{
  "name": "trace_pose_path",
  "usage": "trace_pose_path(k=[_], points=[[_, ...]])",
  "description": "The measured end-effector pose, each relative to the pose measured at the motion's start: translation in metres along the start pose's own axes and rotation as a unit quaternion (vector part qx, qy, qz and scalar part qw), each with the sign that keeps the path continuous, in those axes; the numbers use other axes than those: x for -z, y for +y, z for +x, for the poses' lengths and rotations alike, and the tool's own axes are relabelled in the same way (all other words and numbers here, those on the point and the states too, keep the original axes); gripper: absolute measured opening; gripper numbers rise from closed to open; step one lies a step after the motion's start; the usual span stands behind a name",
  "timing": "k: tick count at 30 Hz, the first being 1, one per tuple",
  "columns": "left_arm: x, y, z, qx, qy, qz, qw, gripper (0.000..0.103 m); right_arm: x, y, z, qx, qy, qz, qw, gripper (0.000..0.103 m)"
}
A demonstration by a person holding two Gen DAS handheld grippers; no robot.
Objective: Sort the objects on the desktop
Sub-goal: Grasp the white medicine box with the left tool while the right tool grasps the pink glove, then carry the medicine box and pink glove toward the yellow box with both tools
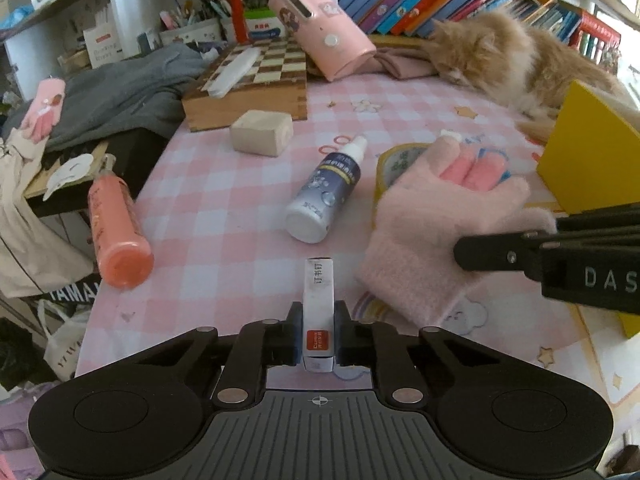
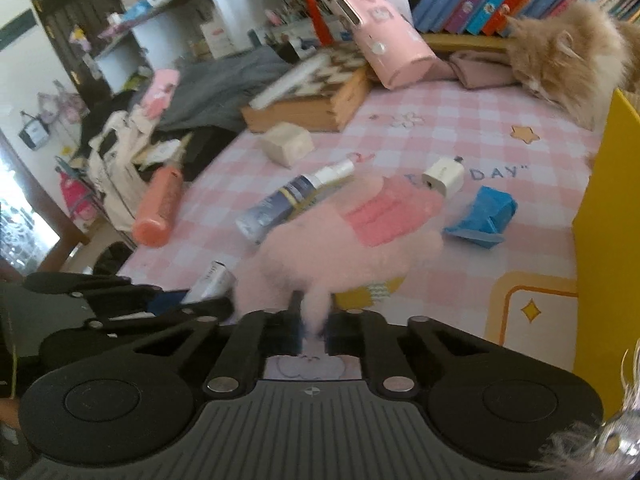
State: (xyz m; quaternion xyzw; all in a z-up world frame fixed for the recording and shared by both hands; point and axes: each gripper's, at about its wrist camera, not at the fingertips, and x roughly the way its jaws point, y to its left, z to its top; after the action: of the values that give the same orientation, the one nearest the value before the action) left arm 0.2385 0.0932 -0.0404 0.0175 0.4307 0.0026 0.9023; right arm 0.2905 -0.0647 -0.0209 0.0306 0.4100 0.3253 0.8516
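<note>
Left gripper [image 1: 318, 334]: clamped on a white staple box [image 1: 319, 312], held upright near the front edge of the pink checked tablecloth [image 1: 224, 184].
Right gripper [image 2: 314, 326]: pinched on the cuff of a pink glove [image 2: 352, 236], which hangs forward over the middle of the cloth.
Risk, glove: soft knit, thin bite at the cuff; likely to slip out or drag across the spray bottle [image 1: 324, 188] and set it rolling.
Risk, collision: both grippers close together near the front edge; the glove could brush the staple box.
Risk, orange bottle [image 1: 116, 228]: lying at the left edge of the cloth, part over it; a nudge could send it off.
Risk, cat [image 1: 520, 60]: lying at the far right corner beside the yellow bin [image 1: 580, 160]; may move into the drop.
Hidden: tape roll [image 1: 394, 164] mostly behind the glove; bin interior out of sight.
Blurred: glove in the right wrist view, so exact grip depth unclear.
Cut off: white charger [image 2: 444, 176] and blue pouch [image 2: 486, 216] clear only in the right view.
</note>
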Motion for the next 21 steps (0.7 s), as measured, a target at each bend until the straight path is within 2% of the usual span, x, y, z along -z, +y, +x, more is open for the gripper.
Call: trace_pose_path(k=[9, 21], points=[[0.004, 0.002, -0.036, 0.014, -0.036, -0.017, 0.9991, 0.013, 0.004, 0.015, -0.034, 0.011, -0.062, -0.032, 0.998, 0.006], [0.021, 0.0, -0.082, 0.03, -0.078, -0.027, 0.9962, 0.013, 0.024, 0.031, -0.071, 0.026, -0.092, -0.032, 0.995, 0.006]])
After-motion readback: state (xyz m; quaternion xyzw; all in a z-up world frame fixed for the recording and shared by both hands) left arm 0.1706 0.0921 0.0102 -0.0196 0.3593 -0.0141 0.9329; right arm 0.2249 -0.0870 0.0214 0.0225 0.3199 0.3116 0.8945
